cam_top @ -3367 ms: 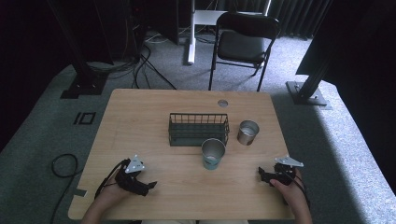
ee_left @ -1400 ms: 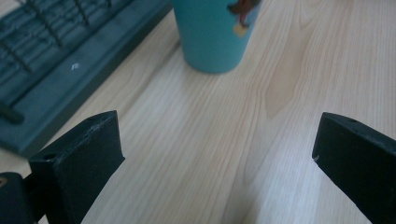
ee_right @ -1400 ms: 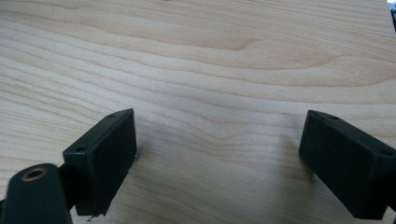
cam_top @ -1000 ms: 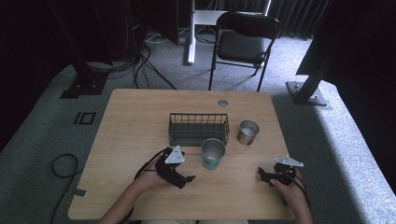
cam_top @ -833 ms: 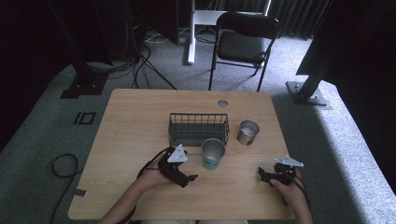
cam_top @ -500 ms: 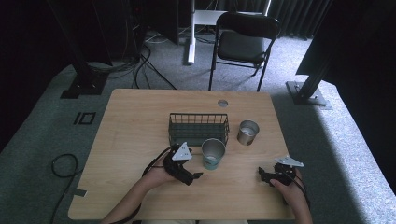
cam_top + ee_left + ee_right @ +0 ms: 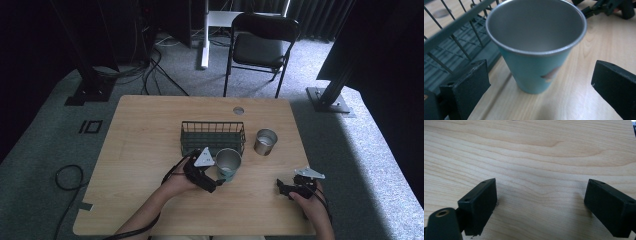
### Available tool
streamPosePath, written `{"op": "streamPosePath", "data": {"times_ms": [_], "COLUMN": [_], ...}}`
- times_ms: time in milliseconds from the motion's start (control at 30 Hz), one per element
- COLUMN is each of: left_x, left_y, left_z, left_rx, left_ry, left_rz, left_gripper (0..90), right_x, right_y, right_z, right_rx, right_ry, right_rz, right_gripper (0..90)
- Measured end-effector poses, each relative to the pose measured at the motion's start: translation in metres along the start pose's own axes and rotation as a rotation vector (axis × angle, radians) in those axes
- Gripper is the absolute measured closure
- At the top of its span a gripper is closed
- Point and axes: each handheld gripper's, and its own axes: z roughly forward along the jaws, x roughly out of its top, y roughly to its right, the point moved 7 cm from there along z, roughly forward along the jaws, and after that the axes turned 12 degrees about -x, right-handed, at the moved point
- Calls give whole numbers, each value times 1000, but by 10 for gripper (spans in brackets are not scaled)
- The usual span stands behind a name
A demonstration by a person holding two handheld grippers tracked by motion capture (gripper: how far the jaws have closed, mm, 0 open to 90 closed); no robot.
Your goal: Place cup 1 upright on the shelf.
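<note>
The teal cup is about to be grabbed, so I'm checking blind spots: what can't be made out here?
- Teal cup: its picture, left gripper view, blurred.
- Steel cup: contents, high view, too small.
- Basket: far end, left gripper view, cut off by the edge.

The basket [image 7: 213, 137] stands near the middle of the desk [image 7: 140, 150]. Just in front of the basket's right half stands a cup [image 7: 228, 164], close to the wire wall but apart from it. Right of the basket, beside its right end, stands a second cup [image 7: 265, 141]. In front of the basket and just left of the first cup sits the left gripper [image 7: 216, 181], its jaws wide on either side of that cup. Well right of the basket and nearer the desk's front edge rests the right gripper [image 7: 281, 187].
</note>
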Motion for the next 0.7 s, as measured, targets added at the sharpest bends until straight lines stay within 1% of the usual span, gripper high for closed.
{"op": "streamPosePath", "data": {"times_ms": [100, 167, 300, 333, 400, 467, 533, 567, 700], "left_x": [3, 7, 10, 10, 11, 11, 13, 14, 17], "left_y": [-1, -1, -5, -6, -7, -8, -9, -9, -9], "left_z": [4, 6, 9, 10, 11, 12, 13, 14, 18], "left_rx": [-3, -4, -5, 1, -6, -6, -2, -8, -1], "left_ry": [16, 36, 44, 50, 53, 47, 53, 55, 64], "left_rz": [-2, -3, -16, -18, -24, -21, -19, -20, -16], "left_gripper": [20, 20, 20, 20, 20, 20, 20, 20, 20], "right_x": [0, 0, 0, 0, 0, 0, 0, 0, 0], "right_y": [0, 0, 0, 0, 0, 0, 0, 0, 0], "right_z": [0, 0, 0, 0, 0, 0, 0, 0, 0], "right_rx": [0, 0, 0, 0, 0, 0, 0, 0, 0], "right_ry": [0, 0, 0, 0, 0, 0, 0, 0, 1], "right_rz": [0, 0, 0, 0, 0, 0, 0, 0, 0], "right_gripper": [107, 107, 107, 107, 107, 107, 107, 107, 107]}}
